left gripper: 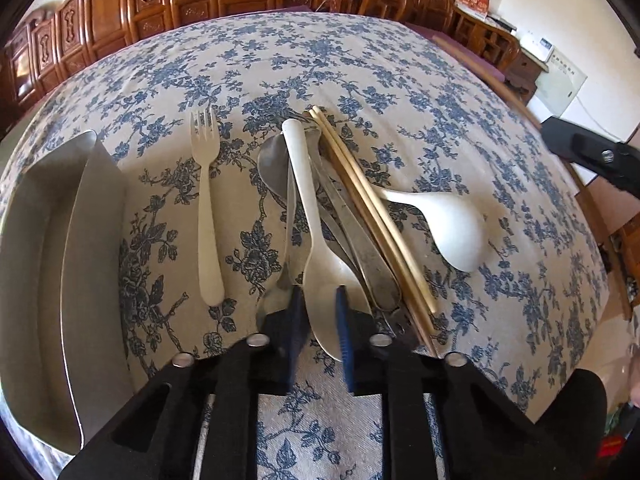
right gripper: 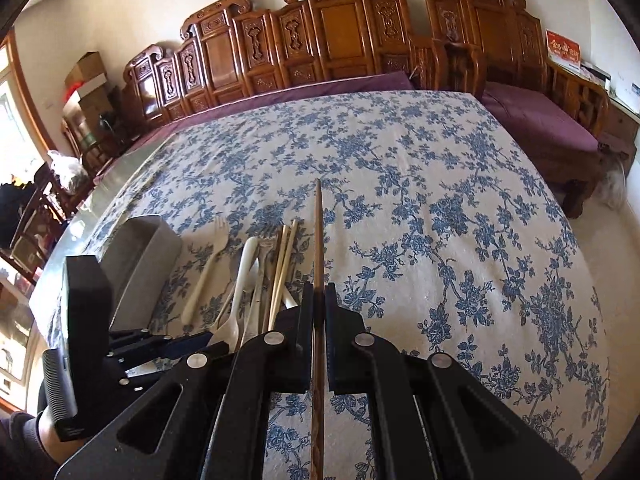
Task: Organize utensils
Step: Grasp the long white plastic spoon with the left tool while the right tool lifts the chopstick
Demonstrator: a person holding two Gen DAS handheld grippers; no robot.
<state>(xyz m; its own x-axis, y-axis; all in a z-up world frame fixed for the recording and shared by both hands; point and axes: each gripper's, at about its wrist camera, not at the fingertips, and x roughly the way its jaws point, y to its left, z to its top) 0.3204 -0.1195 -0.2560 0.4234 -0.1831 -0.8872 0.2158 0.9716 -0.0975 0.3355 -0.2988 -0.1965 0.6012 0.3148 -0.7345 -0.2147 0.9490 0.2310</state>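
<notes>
A pile of utensils lies on the floral tablecloth: a white plastic spoon (left gripper: 320,248), a metal spoon (left gripper: 274,160), metal pieces (left gripper: 360,240), pale chopsticks (left gripper: 372,216) and a white ladle spoon (left gripper: 452,224). A white plastic fork (left gripper: 208,208) lies apart to the left. My left gripper (left gripper: 318,312) has its fingers around the white spoon's bowl, closed on it. My right gripper (right gripper: 319,304) is shut on a dark wooden chopstick (right gripper: 318,232), held above the cloth right of the pile (right gripper: 264,276).
A metal tray (left gripper: 80,264) stands at the table's left; it also shows in the right wrist view (right gripper: 140,264). The left gripper body (right gripper: 92,320) sits beside it. Carved wooden benches (right gripper: 320,40) with purple cushions surround the table.
</notes>
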